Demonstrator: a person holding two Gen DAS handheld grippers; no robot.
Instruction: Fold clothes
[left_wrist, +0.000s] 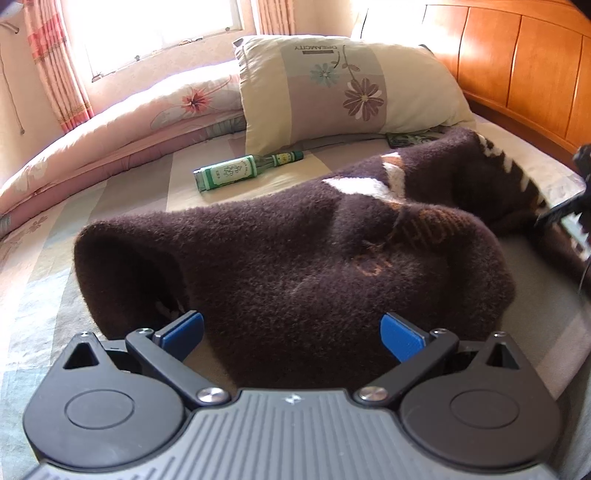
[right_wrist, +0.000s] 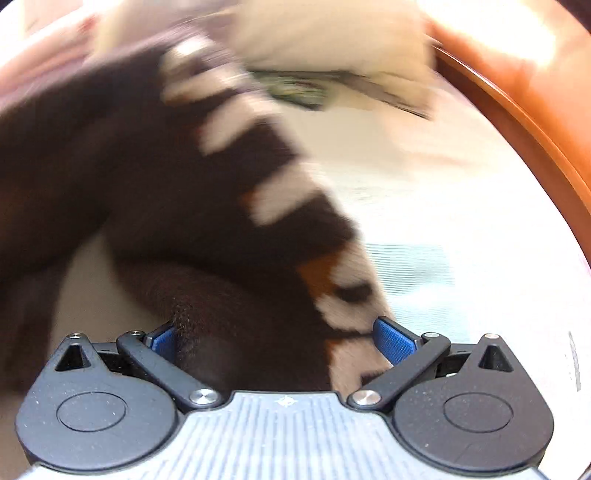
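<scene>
A dark brown fuzzy sweater (left_wrist: 295, 258) with white and orange patches lies rumpled on the striped bed sheet (left_wrist: 110, 206). One open end bulges up at the left. My left gripper (left_wrist: 293, 332) is open low over the sweater's near edge, its blue pads (left_wrist: 188, 328) wide apart with fabric between them. The right wrist view is motion-blurred. There the sweater (right_wrist: 221, 221) hangs up and to the left, its white-patched band running down to the tool. My right gripper (right_wrist: 279, 339) is open wide, and brown fabric fills the gap between its fingers.
A green glass bottle (left_wrist: 243, 171) lies on the sheet beyond the sweater. Behind it leans a flowered pillow (left_wrist: 347, 85), with a folded pink quilt (left_wrist: 129, 122) at the left. A wooden headboard (left_wrist: 517, 62) runs along the right. A small dark patterned item (left_wrist: 413, 138) pokes out under the pillow.
</scene>
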